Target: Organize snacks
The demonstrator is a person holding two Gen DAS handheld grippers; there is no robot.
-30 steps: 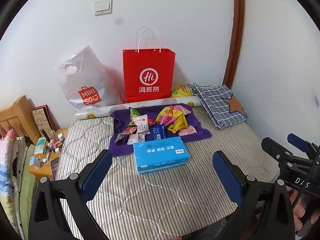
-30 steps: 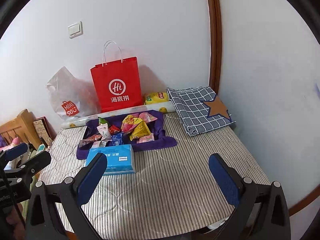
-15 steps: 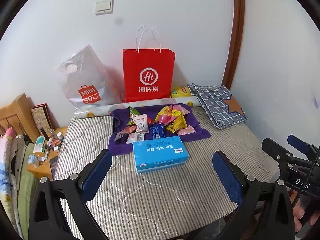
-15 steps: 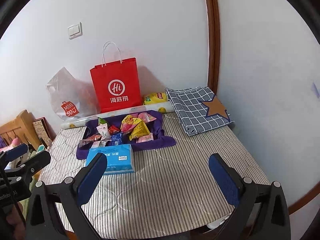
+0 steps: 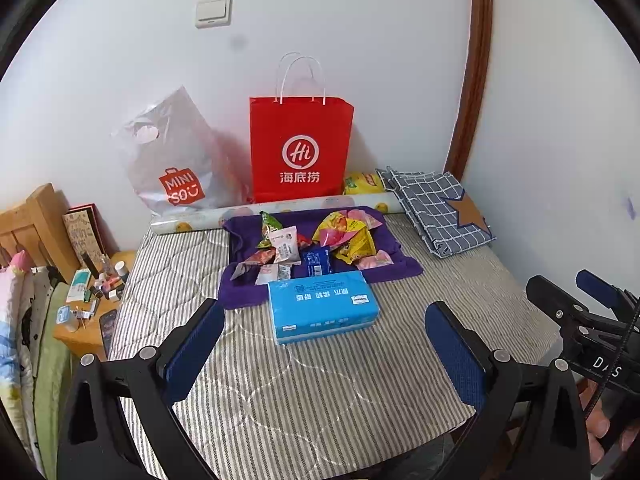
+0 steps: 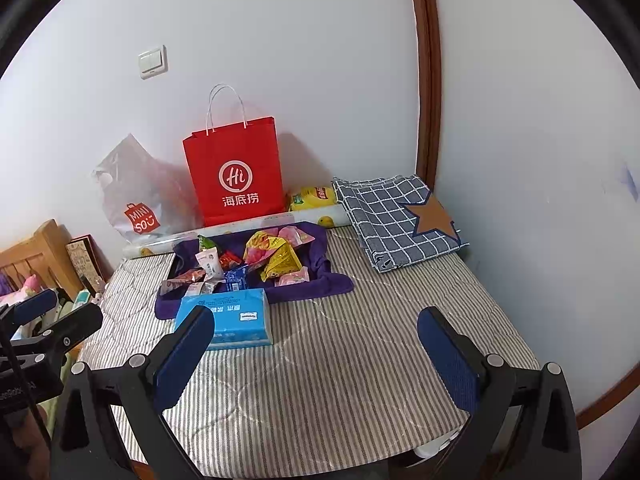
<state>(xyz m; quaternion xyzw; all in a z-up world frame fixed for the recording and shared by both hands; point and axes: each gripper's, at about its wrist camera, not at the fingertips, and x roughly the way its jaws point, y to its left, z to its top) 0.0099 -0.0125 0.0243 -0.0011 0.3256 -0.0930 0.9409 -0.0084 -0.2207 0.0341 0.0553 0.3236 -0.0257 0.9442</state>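
Note:
Several snack packets (image 5: 320, 242) (image 6: 256, 260) lie in a loose pile on a purple cloth (image 5: 394, 266) (image 6: 332, 284) at the back of a striped mattress. A blue tissue pack (image 5: 322, 306) (image 6: 236, 318) lies in front of the cloth. My left gripper (image 5: 326, 346) is open and empty, held above the mattress's near part, short of the tissue pack. My right gripper (image 6: 316, 352) is open and empty, to the right of the tissue pack. Each gripper shows at the edge of the other's view.
A red paper bag (image 5: 300, 152) (image 6: 236, 172) and a grey plastic bag (image 5: 172, 160) stand against the back wall. A checked folded cloth (image 5: 436, 210) (image 6: 396, 216) lies at the back right. A cluttered wooden nightstand (image 5: 86, 312) is left of the mattress. Walls close the back and right.
Both views have shifted very slightly. The objects have not moved and both grippers stay open.

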